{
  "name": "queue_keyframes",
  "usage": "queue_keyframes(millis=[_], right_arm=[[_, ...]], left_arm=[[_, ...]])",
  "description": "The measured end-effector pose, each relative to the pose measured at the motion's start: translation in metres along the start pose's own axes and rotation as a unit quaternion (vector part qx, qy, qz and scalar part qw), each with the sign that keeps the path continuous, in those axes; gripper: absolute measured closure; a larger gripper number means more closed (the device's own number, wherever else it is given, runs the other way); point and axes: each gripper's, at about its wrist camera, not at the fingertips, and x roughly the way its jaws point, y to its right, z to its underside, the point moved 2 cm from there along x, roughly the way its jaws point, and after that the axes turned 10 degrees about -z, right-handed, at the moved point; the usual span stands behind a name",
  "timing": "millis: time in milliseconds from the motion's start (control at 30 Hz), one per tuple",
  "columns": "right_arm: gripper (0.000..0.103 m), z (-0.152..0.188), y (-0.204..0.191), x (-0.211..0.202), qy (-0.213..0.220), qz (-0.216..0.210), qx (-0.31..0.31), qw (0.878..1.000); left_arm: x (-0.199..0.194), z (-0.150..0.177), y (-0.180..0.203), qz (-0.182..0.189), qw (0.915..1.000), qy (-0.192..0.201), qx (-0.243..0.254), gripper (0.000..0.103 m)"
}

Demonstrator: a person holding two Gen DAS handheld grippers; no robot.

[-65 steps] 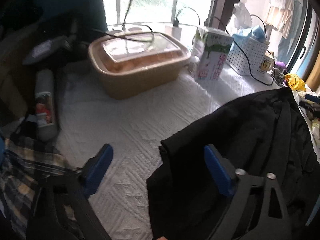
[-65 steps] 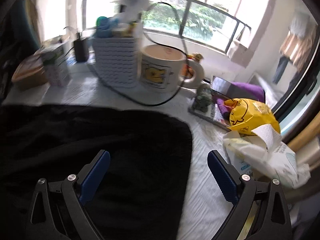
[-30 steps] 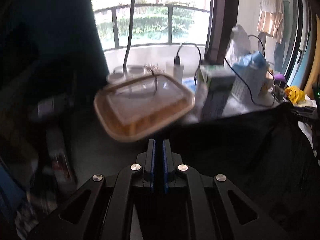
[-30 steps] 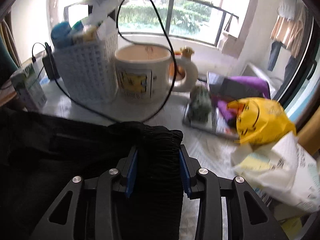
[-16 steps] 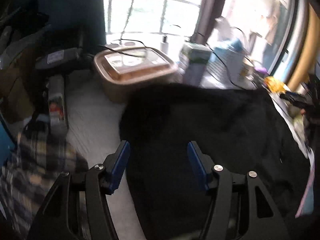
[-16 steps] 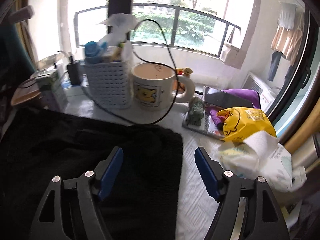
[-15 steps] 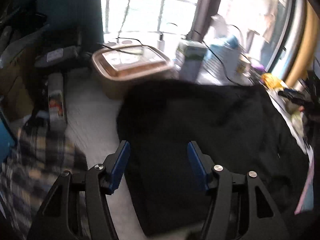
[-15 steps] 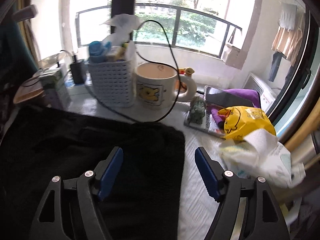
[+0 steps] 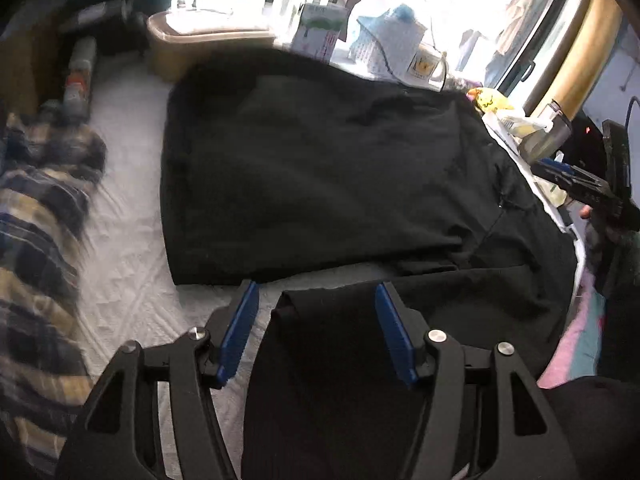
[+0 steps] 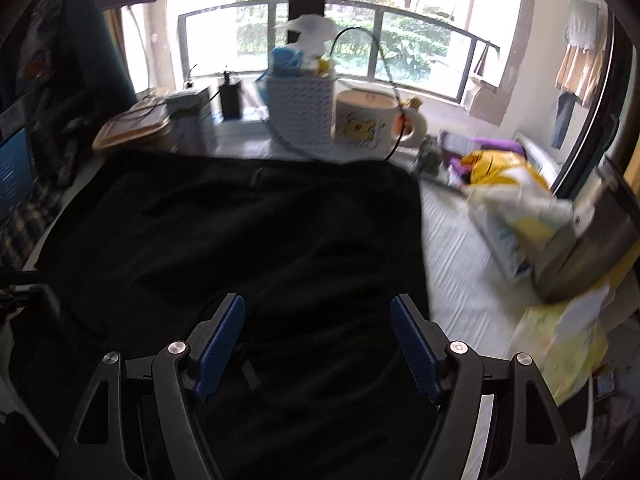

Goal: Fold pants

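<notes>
The black pants [image 9: 320,168] lie spread on the white textured cloth [image 9: 128,264], folded over into a broad block, with a loose leg end [image 9: 340,320] near me. My left gripper [image 9: 316,332] is open, its blue pads either side of that leg end, holding nothing. My right gripper [image 10: 318,344] is open above the pants [image 10: 248,240] near their right edge, holding nothing. It also shows at the right edge of the left wrist view [image 9: 580,184].
A plaid garment [image 9: 40,240] lies at the left. Along the window stand a tan lidded tub [image 9: 208,48], a carton [image 9: 316,32], a white basket [image 10: 300,112], a mug [image 10: 366,120] and a black cable [image 10: 384,80]. A yellow bag [image 10: 500,168], papers and a metal cup [image 10: 592,248] crowd the right.
Both grippers let go of the pants, opened and drew back toward me. The pants now lie folded over and flat on the cloth.
</notes>
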Motion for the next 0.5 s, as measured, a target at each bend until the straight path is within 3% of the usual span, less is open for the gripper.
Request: queue_keyframes(millis=[133, 233, 333, 500], right_arm=[[0.026, 0.015, -0.019, -0.002, -0.005, -0.007, -0.007, 1.0], [0.026, 0.024, -0.025, -0.006, -0.001, -0.008, -0.002, 1.0], [0.026, 0.032, -0.029, -0.013, 0.004, -0.008, 0.003, 1.0], [0.026, 0.045, -0.032, -0.021, 0.007, -0.008, 0.005, 1.0]], left_arm=[[-0.005, 0.01, 0.003, 0.007, 0.9997, -0.003, -0.022, 0.045], [-0.01, 0.018, 0.014, -0.007, 0.9999, 0.007, -0.004, 0.08], [-0.016, 0.029, 0.021, -0.011, 0.9998, 0.014, -0.003, 0.098], [-0.041, 0.043, 0.022, -0.008, 0.9991, 0.037, -0.018, 0.1]])
